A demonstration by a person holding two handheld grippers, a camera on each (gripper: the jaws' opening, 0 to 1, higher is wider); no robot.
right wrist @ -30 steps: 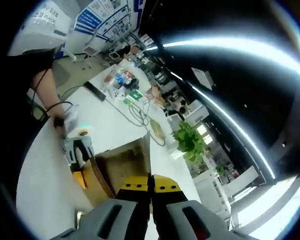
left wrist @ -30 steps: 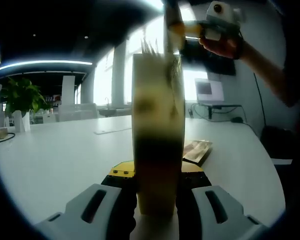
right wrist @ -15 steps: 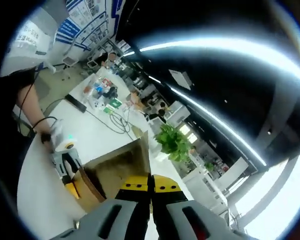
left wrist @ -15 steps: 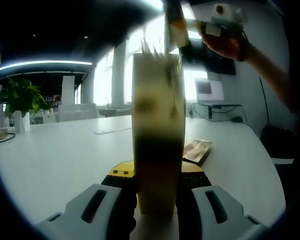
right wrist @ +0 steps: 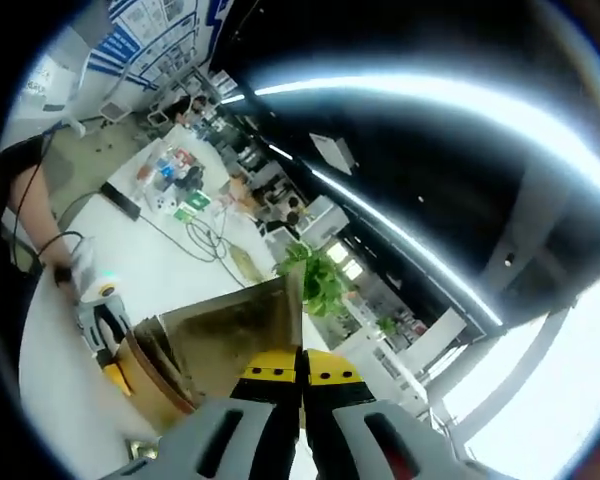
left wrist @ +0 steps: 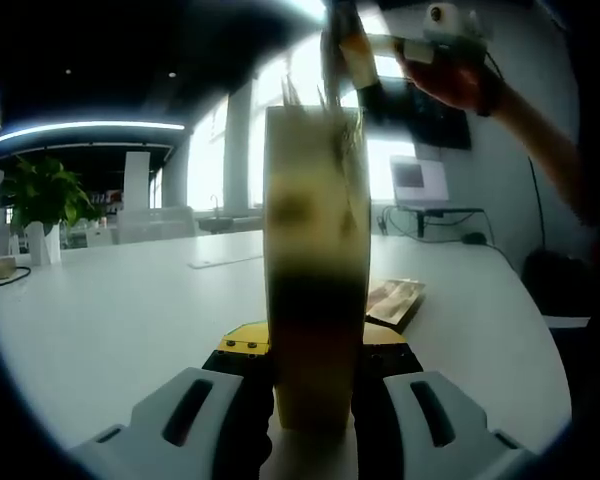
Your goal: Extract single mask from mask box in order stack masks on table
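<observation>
The path straight ahead of the left gripper (left wrist: 315, 385) is blocked by the upright mask box (left wrist: 315, 270) clamped between its jaws. Open white table (left wrist: 120, 310) is seen to the box's left. On the right, 1 flat packet (left wrist: 395, 300) lies near the box. Above the box top, room is taken by the right gripper (left wrist: 355, 55).

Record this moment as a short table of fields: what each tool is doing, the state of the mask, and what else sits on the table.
Left tool: shut on the mask box, holding it upright on the table
Right tool: shut on a thin mask sheet, above the box opening
Mask state: partly pulled out, lower edge still near the box
Other items: potted plant, flat packet, monitor
Stack of masks: none visible
</observation>
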